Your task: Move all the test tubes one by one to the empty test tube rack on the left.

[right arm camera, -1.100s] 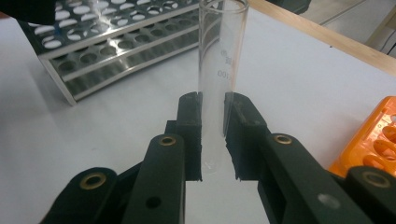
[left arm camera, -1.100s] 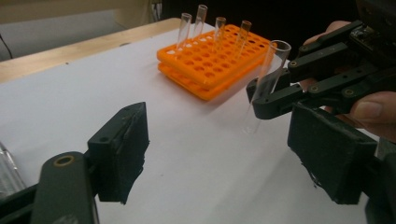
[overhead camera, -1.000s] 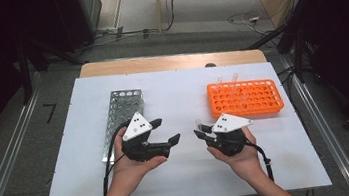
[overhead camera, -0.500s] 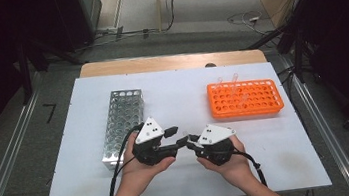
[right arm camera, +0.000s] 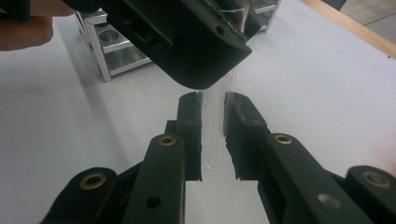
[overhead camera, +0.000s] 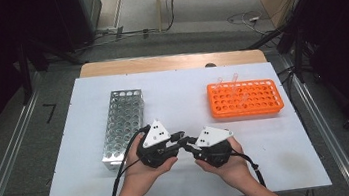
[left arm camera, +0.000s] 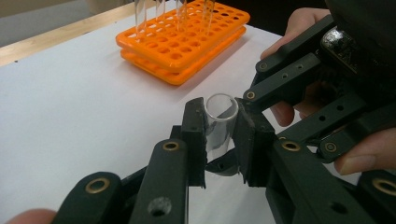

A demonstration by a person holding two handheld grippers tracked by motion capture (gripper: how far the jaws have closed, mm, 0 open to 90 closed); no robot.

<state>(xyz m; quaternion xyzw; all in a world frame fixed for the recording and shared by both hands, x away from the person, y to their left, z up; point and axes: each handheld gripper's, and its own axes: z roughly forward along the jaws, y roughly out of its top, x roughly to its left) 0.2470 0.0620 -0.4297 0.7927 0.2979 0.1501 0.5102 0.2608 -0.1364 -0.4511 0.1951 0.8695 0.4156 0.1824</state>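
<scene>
A clear test tube [left arm camera: 219, 116] stands between the pads of my left gripper [left arm camera: 220, 123], open end up, and the pads press its sides. In the right gripper view the same tube [right arm camera: 213, 107] runs between the pads of my right gripper [right arm camera: 213, 116], which touch it on both sides. In the high view the left gripper [overhead camera: 180, 138] and right gripper [overhead camera: 189, 144] meet tip to tip over the white table [overhead camera: 177, 92], near its front edge. The tube itself is too small to make out there.
An orange rack [overhead camera: 245, 98] with a few clear tubes [overhead camera: 228, 80] standing in it sits at the back right. A metal rack [overhead camera: 121, 119] lies to the left, close to the left hand. A wooden strip [overhead camera: 168, 61] borders the table's far side.
Both hands have drawn together toward the table's front middle. A second ago the grippers were apart; now their tips meet around the tube.
</scene>
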